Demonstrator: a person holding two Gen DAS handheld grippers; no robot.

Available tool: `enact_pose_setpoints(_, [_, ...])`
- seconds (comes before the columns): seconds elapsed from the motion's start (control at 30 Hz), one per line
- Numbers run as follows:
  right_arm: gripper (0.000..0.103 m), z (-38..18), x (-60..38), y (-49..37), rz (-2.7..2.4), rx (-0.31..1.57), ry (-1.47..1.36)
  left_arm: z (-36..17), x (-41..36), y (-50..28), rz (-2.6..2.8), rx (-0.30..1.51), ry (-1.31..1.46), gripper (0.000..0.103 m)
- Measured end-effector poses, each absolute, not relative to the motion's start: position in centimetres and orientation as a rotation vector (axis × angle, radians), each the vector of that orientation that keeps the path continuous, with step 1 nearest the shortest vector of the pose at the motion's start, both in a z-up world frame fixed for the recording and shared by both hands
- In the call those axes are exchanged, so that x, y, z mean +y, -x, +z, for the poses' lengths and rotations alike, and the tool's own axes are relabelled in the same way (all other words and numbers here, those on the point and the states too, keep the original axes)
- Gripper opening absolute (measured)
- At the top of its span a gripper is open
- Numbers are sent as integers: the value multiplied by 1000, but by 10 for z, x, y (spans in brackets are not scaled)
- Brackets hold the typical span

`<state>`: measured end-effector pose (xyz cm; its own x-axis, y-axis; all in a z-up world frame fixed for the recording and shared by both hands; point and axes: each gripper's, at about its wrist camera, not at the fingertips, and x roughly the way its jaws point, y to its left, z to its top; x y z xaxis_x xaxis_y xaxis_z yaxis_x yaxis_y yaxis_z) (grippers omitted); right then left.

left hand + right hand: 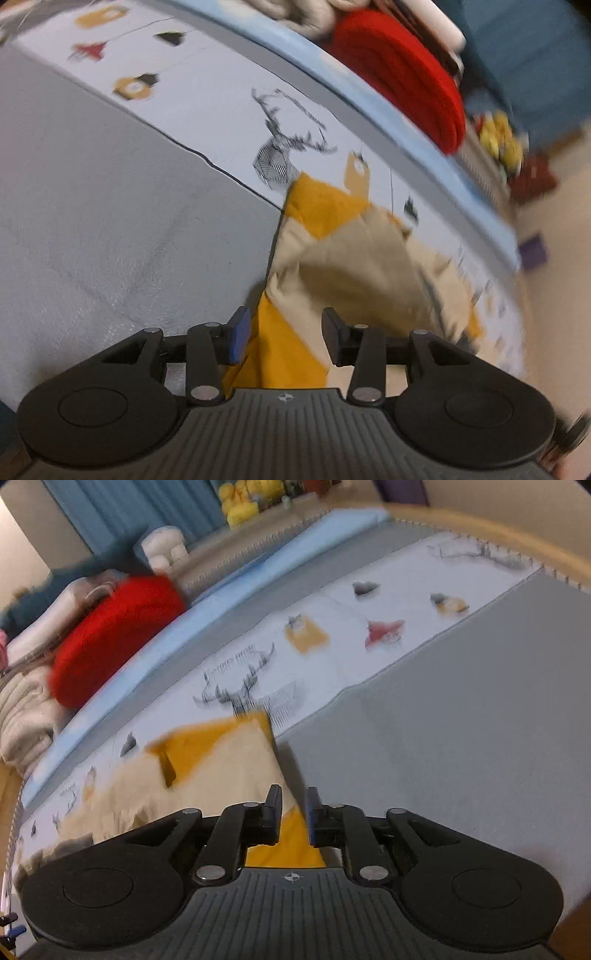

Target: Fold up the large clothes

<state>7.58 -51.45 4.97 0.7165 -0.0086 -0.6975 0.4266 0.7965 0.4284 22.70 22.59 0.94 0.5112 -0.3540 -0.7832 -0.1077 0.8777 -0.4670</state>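
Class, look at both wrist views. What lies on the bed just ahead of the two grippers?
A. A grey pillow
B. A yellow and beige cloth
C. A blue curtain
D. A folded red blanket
B: the yellow and beige cloth lies on the bed right before the left gripper and the right gripper.

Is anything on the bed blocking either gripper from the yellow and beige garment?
Nothing visible does. The garment lies on the bedsheet directly ahead of the left gripper and right gripper, both with jaws apart. The red blanket sits off at the bed's far edge.
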Motion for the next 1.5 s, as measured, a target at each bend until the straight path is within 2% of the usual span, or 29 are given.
enact_pose_setpoints(0.13, [34, 40, -499, -84, -240, 789, -521, 3, 210, -221, -151, 1015, 387, 47])
enact_pose_setpoints(0.17, [35, 36, -497, -86, -236, 803, -529, 1, 207, -221, -148, 1012, 371, 47])
enact_pose_setpoints(0.23, [38, 26, -492, -88, -230, 831, -526, -1, 199, -220, -154, 985, 336, 59])
enact_pose_setpoints(0.27, [40, 21, -489, -89, -230, 847, -512, -2, 195, -219, -155, 973, 316, 71])
enact_pose_setpoints(0.3, [42, 18, -488, -92, -229, 861, -496, -5, 188, -223, -149, 980, 283, 75])
enact_pose_setpoints(0.6, [54, -9, -483, -123, -222, 911, -437, -19, 143, -256, -148, 969, 99, 78])
enact_pose_setpoints(0.83, [53, -19, -478, -151, -201, 932, -378, -15, 131, -277, -130, 914, 90, 77])
enact_pose_setpoints(0.87, [52, -20, -478, -154, -193, 928, -373, -15, 131, -279, -134, 907, 98, 70])
enact_pose_setpoints(0.9, [45, -20, -477, -156, -189, 924, -364, -14, 130, -281, -142, 902, 105, 55])
enact_pose_setpoints(0.93, [25, -18, -474, -158, -183, 917, -345, -14, 129, -284, -153, 900, 109, 45])
enact_pose_setpoints(0.97, [14, -17, -473, -159, -186, 908, -323, -13, 128, -287, -156, 894, 107, 17])
enact_pose_setpoints(1.0, [7, -13, -472, -160, -187, 889, -309, -12, 127, -289, -154, 886, 102, 3])
enact_pose_setpoints(1.03, [3, -9, -473, -161, -182, 872, -314, -9, 128, -292, -156, 870, 106, 0])
enact_pose_setpoints(1.1, [1, 2, -475, -160, -183, 810, -344, -1, 130, -294, -130, 815, 114, 0])
enact_pose_setpoints(1.3, [0, 52, -476, -151, -215, 499, -367, 24, 146, -300, -40, 630, 194, 0])
enact_pose_setpoints(1.5, [0, 44, -483, -179, -298, 470, -397, 16, 144, -330, 38, 594, 162, 0])
